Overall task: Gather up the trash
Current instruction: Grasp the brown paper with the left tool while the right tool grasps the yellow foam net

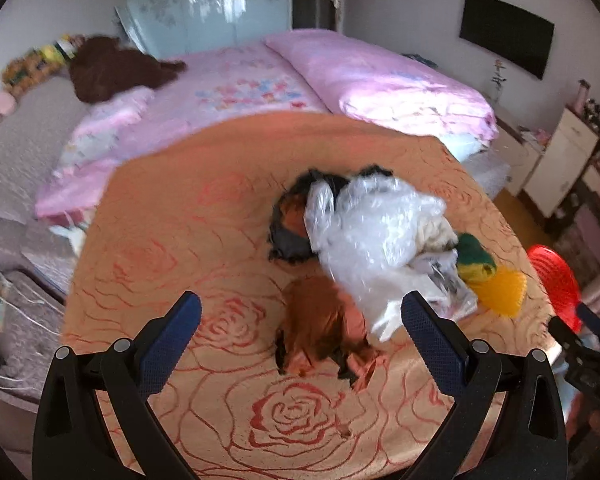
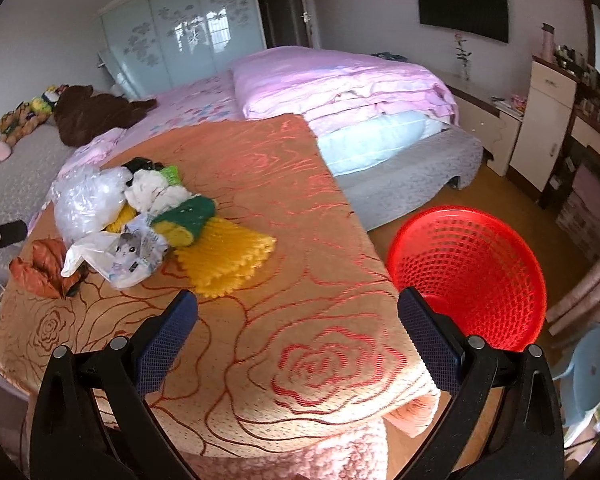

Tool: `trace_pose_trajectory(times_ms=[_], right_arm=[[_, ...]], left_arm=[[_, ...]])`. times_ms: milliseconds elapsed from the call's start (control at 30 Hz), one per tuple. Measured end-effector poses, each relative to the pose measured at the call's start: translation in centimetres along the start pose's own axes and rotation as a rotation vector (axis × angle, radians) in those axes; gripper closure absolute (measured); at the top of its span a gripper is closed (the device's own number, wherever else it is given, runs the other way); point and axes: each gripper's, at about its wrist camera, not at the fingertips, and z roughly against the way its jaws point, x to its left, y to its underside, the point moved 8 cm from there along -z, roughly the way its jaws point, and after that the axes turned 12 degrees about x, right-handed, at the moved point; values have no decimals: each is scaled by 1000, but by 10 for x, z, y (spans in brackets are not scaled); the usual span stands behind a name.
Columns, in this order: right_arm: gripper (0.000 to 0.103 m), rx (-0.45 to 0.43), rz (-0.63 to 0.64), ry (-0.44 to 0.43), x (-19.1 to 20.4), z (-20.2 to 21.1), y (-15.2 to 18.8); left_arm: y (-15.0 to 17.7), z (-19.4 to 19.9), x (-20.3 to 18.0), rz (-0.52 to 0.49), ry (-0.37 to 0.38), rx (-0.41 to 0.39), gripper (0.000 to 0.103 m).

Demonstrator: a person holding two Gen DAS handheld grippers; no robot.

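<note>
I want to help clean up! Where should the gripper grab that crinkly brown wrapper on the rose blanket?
Probably take the brown wrapper by its raised, puffed-up middle, coming down from above with the open left gripper, which already hangs over it. The wrapper lies flat and crumpled on the blanket, so its thin edges give little to pinch. Its right side touches the clear plastic bag; stay left of that.

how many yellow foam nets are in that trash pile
1 clearly: a yellow foam net lies on the blanket at the pile's near right edge. A second yellow bit pokes out under the clear plastic bag; more may be buried.
</note>
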Motion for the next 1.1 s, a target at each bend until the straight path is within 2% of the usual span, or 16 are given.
trace_pose_trajectory(times_ms=[67,133,200,267,333,500,533,733,800,967,1100], right_arm=[[6,11,8,-1,4,-5,0],[6,20,16,-5,7,-9,0],[6,24,25,-11,11,-12,-1],[6,28,38,-13,15,-15,-1],[8,32,46,-20,18,-17,-1],[18,48,74,-39,26,-28,-7],[20,51,81,-48,28,-31,-8],[31,49,133,-59,43,-43,-21],[38,64,149,-63,47,-53,-26],[45,116,136,-102,47,-73,-33],[64,116,155,-124,50,-71,-33]], left_arm=[[4,-10,-4,-15,48,28,7],[9,-19,-12,-40,65,47,9],[12,-26,-18,-53,68,58,20],[14,-38,-17,-38,72,86,47],[16,-45,-13,-15,92,110,56],[18,-45,-7,-10,95,87,66],[17,-44,-6,-8,99,81,73],[12,-29,8,19,75,33,75],[8,-18,11,23,66,-1,75],[0,4,16,22,50,-64,75],[-4,11,13,21,47,-90,75]])
